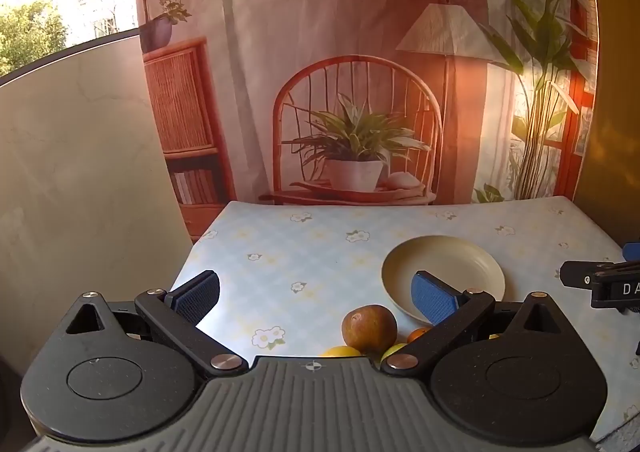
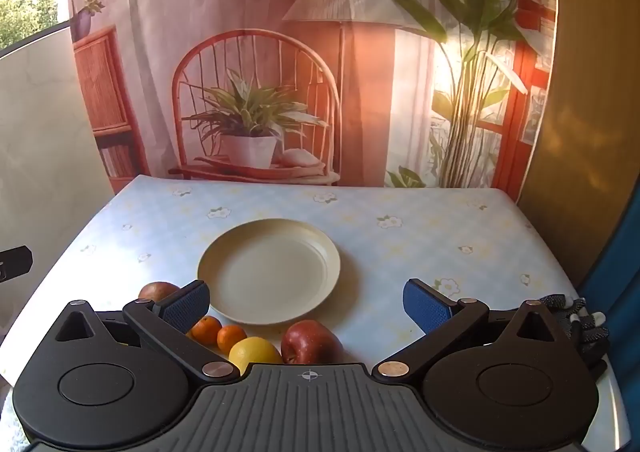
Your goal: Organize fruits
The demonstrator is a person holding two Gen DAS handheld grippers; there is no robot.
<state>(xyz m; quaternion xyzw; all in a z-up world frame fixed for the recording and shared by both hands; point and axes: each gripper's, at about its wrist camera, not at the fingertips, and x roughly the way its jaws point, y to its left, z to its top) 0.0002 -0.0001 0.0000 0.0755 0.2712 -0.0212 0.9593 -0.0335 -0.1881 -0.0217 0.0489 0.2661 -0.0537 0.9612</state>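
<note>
Nearest, both grippers empty, jaws spread wide: right gripper [image 2: 306, 302], left gripper [image 1: 316, 294], each with blue ribbed pads.

Fruit clustered at near tabletop edge, just before plate: glossy red apple [image 2: 310, 342], matte lemon [image 2: 253, 352], two dimpled tangerines [image 2: 231, 338], russet brown pear [image 1: 369, 328] leftmost.

Risk, as judgement: round, smooth fruit may roll off edge if nudged or pinched off-centre; crowding invites knocking neighbours.

Beyond, cream plate [image 2: 320, 240], shallow, bare, on slick floral tabletop [image 2: 420, 240]; could slide.
</note>
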